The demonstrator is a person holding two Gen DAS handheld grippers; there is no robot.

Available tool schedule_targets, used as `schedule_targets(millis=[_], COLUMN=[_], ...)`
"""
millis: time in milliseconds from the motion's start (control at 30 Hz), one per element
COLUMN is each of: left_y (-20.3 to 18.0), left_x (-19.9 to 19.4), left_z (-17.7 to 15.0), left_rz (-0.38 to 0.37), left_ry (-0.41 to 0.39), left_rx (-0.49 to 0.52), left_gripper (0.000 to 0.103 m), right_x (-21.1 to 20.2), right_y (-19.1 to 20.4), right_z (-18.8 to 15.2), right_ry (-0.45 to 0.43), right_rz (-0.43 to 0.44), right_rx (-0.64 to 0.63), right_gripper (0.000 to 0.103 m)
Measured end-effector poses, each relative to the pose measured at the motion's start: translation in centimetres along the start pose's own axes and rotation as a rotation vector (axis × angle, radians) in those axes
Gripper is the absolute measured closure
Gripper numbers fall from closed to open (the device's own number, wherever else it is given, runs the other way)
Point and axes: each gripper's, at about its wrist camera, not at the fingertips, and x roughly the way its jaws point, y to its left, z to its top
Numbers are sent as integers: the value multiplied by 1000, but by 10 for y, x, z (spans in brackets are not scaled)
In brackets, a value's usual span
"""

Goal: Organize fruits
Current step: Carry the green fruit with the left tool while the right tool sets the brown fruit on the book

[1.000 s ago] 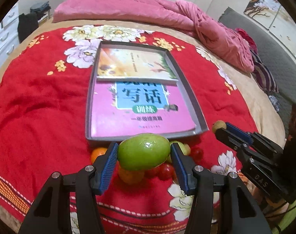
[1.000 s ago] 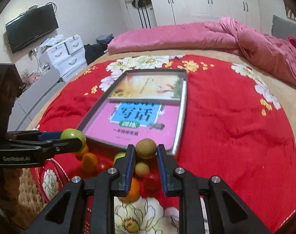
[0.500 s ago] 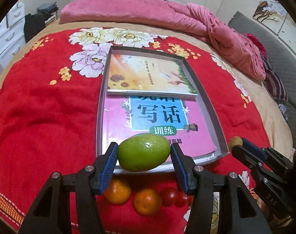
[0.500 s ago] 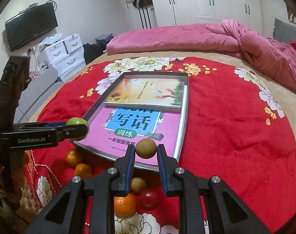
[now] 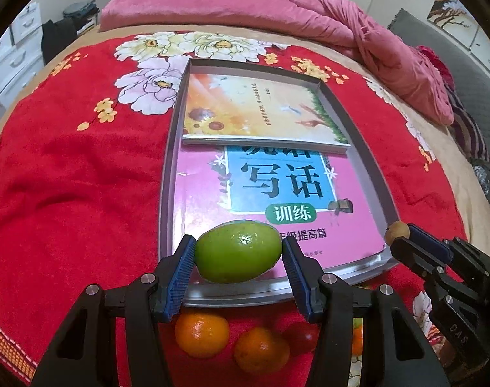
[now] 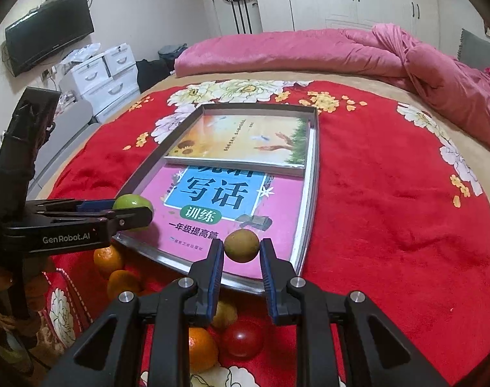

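tray (image 5: 362, 142): 2 books (image 5: 261, 161) fill floor | oranges (image 5: 201, 333) crowd near rim | blanket (image 5: 67, 193) left bare

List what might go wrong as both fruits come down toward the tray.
1. The green fruit and small brown fruit are round; released onto the glossy pink book, they may roll.
2. The tray rim is low, so either could escape onto the red blanket.

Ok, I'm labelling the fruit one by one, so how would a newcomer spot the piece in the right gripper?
Find the grey tray of books on the red bedspread. Over its near right corner, the right gripper pinches a small brown fruit, round and dull, unlike the larger green fruit held to its left.
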Motion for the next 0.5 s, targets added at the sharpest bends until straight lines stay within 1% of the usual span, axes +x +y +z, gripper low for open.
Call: schedule_targets(millis=[200, 500], left_y=[-1, -2], left_x=[4, 5], left_z=[-2, -3], left_rz=[20, 20], left_ry=[0, 1], left_rx=[21, 30], left_gripper=[46, 46], right_x=[8, 19], right_y=[-2, 0], right_z=[-4, -8], right_ry=[16, 51], right_rz=[-14, -9], right_rx=[-4, -15], right_gripper=[80, 80])
